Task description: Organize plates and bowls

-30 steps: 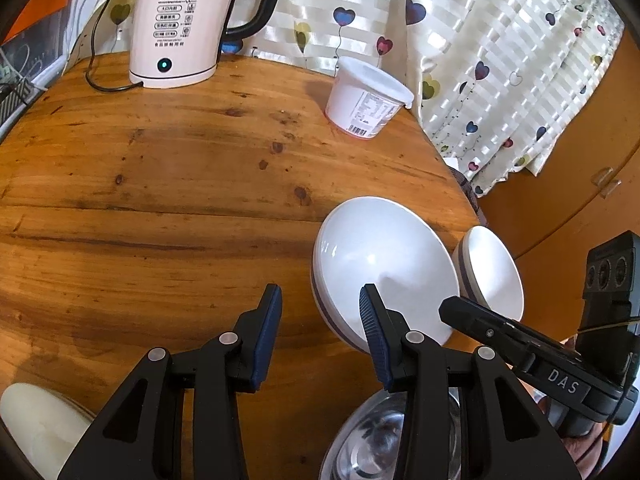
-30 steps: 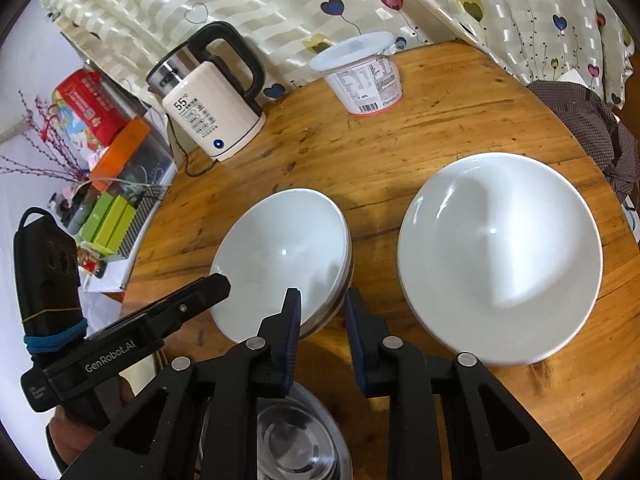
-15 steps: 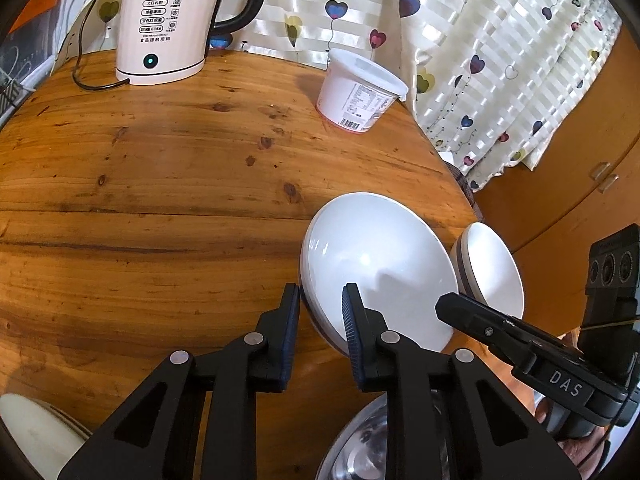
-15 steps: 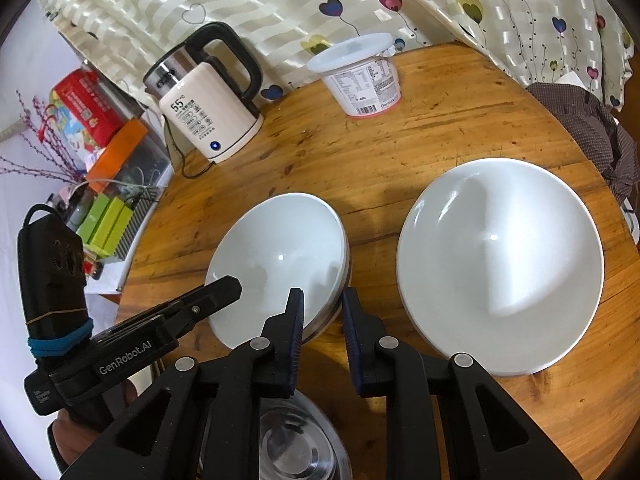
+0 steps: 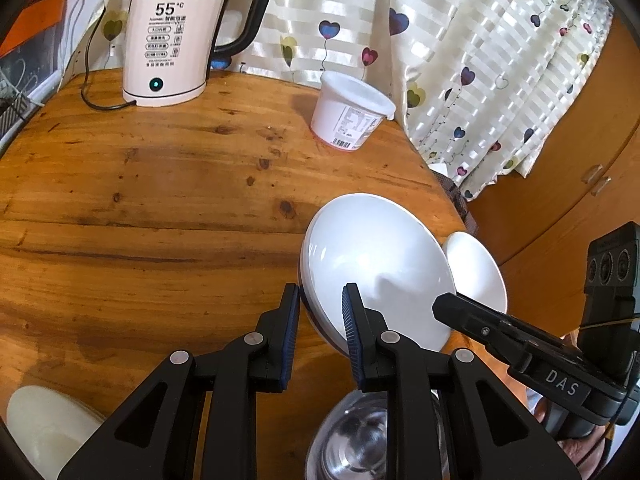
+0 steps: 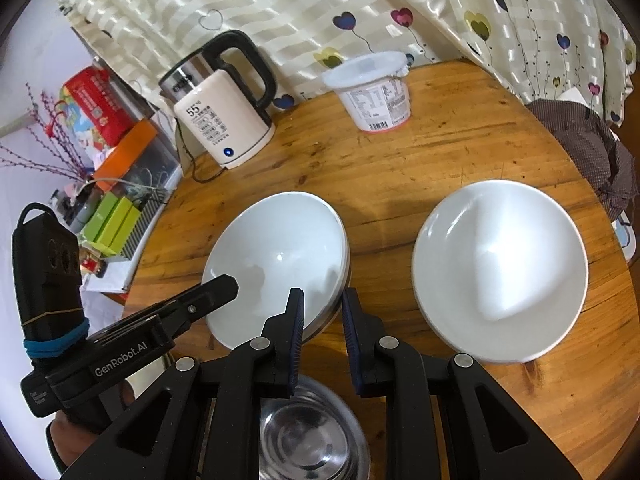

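A white bowl with a dark outer side sits on the round wooden table. My left gripper is shut on its left rim. My right gripper is shut on the right rim of the same bowl. In each wrist view the other gripper's finger lies over the opposite rim. A second white bowl stands just to the right, apart from the first. A steel bowl lies under both grippers at the near edge.
A white electric kettle with its cord and a lidded white tub stand at the back by the curtain. A cream plate is at the near left. A cluttered shelf borders the table's left; a checked cloth hangs at its right.
My left gripper's jaws have come together on the bowl's left rim after standing wide beside it. The right gripper has kept its hold on the right rim.
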A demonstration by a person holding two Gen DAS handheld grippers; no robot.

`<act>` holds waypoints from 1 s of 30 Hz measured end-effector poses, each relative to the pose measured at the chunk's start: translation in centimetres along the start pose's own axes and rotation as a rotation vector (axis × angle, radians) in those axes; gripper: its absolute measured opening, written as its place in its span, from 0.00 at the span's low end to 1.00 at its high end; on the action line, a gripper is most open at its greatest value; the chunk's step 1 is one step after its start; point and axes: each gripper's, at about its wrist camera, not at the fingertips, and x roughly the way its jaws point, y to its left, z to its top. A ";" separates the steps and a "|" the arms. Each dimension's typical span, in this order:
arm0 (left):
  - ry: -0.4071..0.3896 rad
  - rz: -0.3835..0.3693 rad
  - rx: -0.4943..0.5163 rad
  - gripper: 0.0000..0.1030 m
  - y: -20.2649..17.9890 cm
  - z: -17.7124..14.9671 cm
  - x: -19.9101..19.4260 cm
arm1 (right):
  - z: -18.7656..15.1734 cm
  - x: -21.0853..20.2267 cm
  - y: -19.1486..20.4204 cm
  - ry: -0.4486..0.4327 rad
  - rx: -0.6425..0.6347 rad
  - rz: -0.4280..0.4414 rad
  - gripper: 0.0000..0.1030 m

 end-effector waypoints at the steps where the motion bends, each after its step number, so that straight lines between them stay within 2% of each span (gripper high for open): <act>1: -0.004 0.000 0.001 0.22 -0.1 0.0 -0.3 | -0.1 -0.3 0.2 -0.004 -0.001 0.002 0.19; 13: -0.030 -0.003 0.013 0.22 -0.8 -1.8 -3.7 | -1.8 -3.4 2.2 -0.032 -0.023 0.003 0.19; 30: 0.002 0.002 0.024 0.22 -1.8 -6.3 -5.9 | -6.3 -6.1 3.0 -0.008 -0.017 -0.009 0.19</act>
